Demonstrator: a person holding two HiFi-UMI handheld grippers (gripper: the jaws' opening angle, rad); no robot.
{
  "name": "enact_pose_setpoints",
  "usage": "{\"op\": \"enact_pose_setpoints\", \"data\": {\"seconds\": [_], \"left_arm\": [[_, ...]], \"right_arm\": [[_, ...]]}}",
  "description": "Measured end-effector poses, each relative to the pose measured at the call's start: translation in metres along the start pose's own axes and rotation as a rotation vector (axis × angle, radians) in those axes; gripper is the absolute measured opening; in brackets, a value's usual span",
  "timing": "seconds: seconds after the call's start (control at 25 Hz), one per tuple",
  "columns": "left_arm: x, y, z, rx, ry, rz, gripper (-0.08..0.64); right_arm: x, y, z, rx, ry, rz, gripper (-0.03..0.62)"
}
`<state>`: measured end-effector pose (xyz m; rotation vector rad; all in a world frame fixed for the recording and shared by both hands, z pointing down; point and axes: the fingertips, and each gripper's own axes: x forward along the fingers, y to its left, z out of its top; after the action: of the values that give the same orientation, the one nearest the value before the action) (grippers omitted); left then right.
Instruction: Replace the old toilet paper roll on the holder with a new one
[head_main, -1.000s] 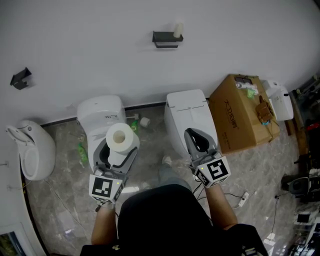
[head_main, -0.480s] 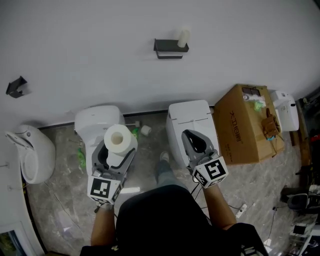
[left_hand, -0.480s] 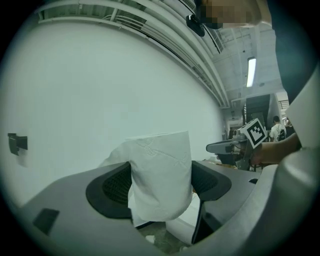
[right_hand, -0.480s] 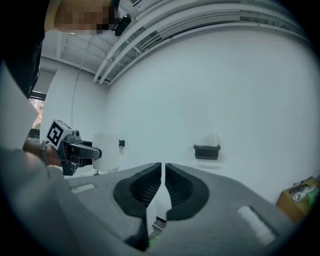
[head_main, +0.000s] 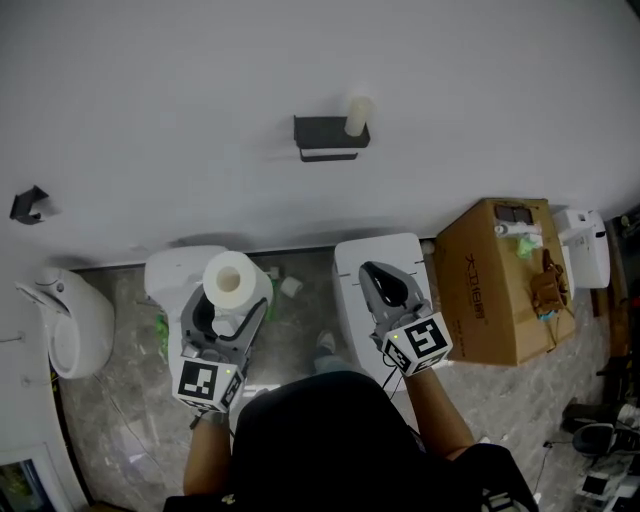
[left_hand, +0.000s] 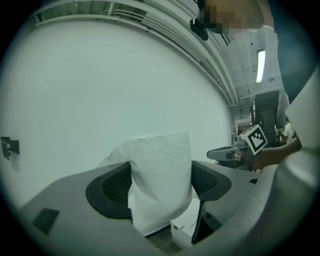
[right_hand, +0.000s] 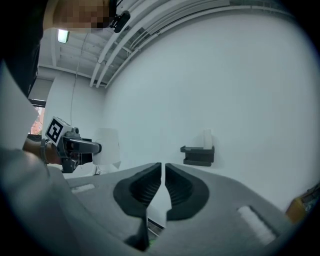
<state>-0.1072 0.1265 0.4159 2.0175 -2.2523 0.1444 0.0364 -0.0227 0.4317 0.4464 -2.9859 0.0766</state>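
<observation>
My left gripper (head_main: 228, 300) is shut on a full white toilet paper roll (head_main: 232, 277), held upright with its core hole facing up; the roll (left_hand: 161, 180) fills the gap between the pads in the left gripper view. My right gripper (head_main: 388, 282) is shut with nothing in it, its jaws nearly touching (right_hand: 163, 185). On the white wall ahead hangs a dark holder (head_main: 328, 135) with an almost bare old roll (head_main: 358, 115) standing at its right end. The right gripper view shows the holder (right_hand: 198, 155) ahead and slightly right, with the old roll (right_hand: 207, 138) on it.
Two white toilets (head_main: 178, 272) (head_main: 378, 262) stand against the wall below. A brown cardboard box (head_main: 500, 270) sits at right, a white urinal-like fixture (head_main: 72, 320) at left, a small dark bracket (head_main: 28, 205) on the wall. Loose bits litter the grey floor (head_main: 290, 288).
Both grippers have advanced toward the wall, the left carrying the roll. The holder now sits lower and closer in the head view; the toilets have slid nearer under the grippers.
</observation>
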Motion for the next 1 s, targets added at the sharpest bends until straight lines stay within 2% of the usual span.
{"op": "enact_pose_setpoints", "data": {"seconds": [0.12, 0.28, 0.44, 0.64, 0.76, 0.88, 1.0], "left_arm": [[0.031, 0.001, 0.009, -0.021, 0.002, 0.031, 0.376], [0.064, 0.002, 0.014, 0.048, -0.012, 0.038, 0.376], [0.088, 0.001, 0.021, 0.034, -0.005, 0.063, 0.376], [0.103, 0.002, 0.026, 0.029, -0.004, 0.083, 0.376], [0.107, 0.004, 0.026, 0.052, 0.0, 0.081, 0.376], [0.111, 0.004, 0.03, -0.001, 0.022, 0.101, 0.376], [0.113, 0.01, 0.024, 0.034, 0.024, 0.091, 0.376]], "right_arm": [[0.015, -0.028, 0.002, 0.006, -0.004, 0.023, 0.02], [0.031, -0.06, 0.005, 0.013, -0.008, 0.055, 0.02], [0.047, -0.086, 0.01, 0.001, -0.011, 0.072, 0.021], [0.068, -0.111, 0.024, 0.023, -0.042, 0.054, 0.021], [0.081, -0.118, 0.034, 0.02, -0.057, 0.057, 0.022], [0.093, -0.124, 0.042, 0.011, -0.068, 0.058, 0.023], [0.105, -0.134, 0.049, 0.004, -0.08, 0.037, 0.023]]}}
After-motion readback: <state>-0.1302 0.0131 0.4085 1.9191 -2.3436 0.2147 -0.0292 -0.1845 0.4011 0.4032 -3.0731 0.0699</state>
